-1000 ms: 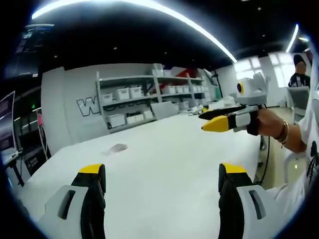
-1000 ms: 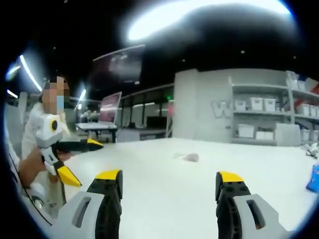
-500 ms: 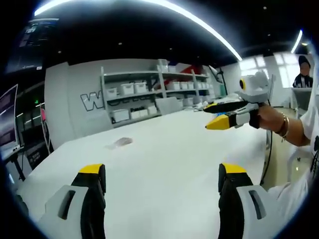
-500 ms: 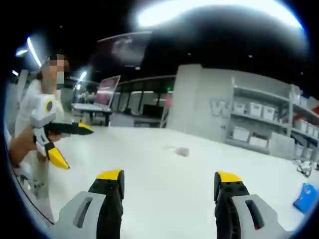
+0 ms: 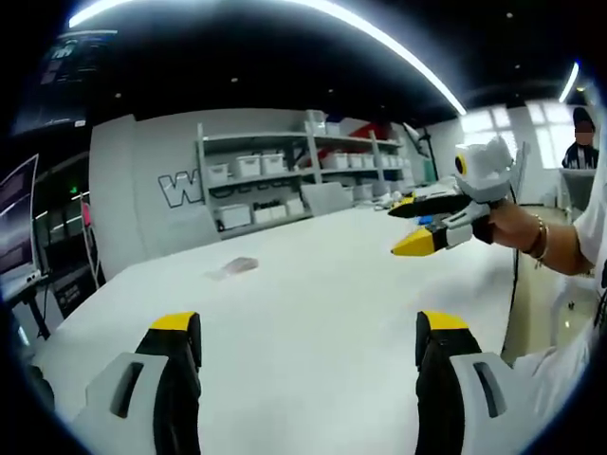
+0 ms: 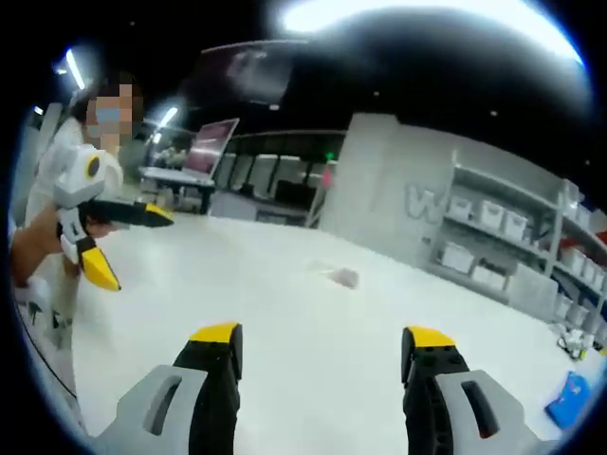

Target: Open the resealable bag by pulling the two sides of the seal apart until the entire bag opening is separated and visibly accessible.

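A small clear resealable bag (image 5: 235,268) lies flat on the white table (image 5: 313,313), far ahead of both grippers; the right gripper view has the bag (image 6: 341,277) near the table's middle. My left gripper (image 5: 305,327) stands open above the near table edge, nothing between its jaws. In the left gripper view the right gripper (image 5: 425,226) comes in from the right, held by a hand, its yellow-tipped jaws apart. My right gripper (image 6: 322,336) is open and empty too. The left gripper (image 6: 119,246) appears at the left of the right gripper view, jaws apart.
Shelves with white bins (image 5: 275,190) line the far wall beyond the table. A blue packet (image 6: 571,398) lies at the table's right side in the right gripper view. A desk with a laptop (image 6: 194,161) stands behind. A person (image 5: 580,142) stands at the far right.
Both cameras have swung slightly, so the bag sits a little further right in the left gripper view. Both grippers stay open and the bag has not moved on the table.
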`<state>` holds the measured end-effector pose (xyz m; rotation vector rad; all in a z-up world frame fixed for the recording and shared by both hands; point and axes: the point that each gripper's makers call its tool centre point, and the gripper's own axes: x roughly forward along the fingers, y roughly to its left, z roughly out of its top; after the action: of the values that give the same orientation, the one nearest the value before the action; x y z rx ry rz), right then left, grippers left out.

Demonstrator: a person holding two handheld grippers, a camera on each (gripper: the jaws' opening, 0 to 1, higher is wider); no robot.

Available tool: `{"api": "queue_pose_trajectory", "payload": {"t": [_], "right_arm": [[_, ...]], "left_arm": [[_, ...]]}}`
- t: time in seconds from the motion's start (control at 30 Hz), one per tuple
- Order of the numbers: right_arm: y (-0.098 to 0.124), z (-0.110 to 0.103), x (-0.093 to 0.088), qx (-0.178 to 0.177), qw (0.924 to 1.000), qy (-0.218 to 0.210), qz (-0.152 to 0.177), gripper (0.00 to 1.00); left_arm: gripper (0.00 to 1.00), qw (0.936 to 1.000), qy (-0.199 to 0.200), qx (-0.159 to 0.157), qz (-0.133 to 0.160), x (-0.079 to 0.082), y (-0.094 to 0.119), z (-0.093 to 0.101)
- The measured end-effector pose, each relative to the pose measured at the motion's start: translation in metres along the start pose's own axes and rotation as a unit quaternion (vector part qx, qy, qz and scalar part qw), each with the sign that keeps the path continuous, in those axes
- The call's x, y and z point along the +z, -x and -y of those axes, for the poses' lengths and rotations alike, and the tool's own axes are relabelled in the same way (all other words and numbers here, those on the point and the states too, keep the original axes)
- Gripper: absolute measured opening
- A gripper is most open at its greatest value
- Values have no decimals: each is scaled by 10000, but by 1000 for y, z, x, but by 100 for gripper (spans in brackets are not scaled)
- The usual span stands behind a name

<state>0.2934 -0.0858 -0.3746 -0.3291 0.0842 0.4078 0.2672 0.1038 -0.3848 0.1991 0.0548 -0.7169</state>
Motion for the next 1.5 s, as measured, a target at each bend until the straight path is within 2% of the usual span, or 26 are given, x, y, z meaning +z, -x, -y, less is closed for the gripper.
{"api": "queue_pose_trajectory", "payload": {"t": [0.17,0.37,0.7,0.93,1.23,1.5], "right_arm": [[-6,3,-5,-62,9998,172,-113,65],[-10,3,-8,-44,9994,272,-203,65],[-16,12,-6,-58,9981,510,-333,65],[-22,12,-14,11,9970,596,-501,66],[-32,16,-1,5,9961,743,-481,66],[-41,20,-3,6,9952,804,-565,66]], "left_arm": [[93,10000,-13,-54,-24,-1,-1,4],[93,10000,-6,3,6,0,1,0],[92,10000,-20,-23,-30,-2,-1,2],[92,10000,-33,-16,-16,0,0,2],[92,10000,-31,24,27,4,3,-2],[92,9999,-6,91,82,7,6,-8]]}}
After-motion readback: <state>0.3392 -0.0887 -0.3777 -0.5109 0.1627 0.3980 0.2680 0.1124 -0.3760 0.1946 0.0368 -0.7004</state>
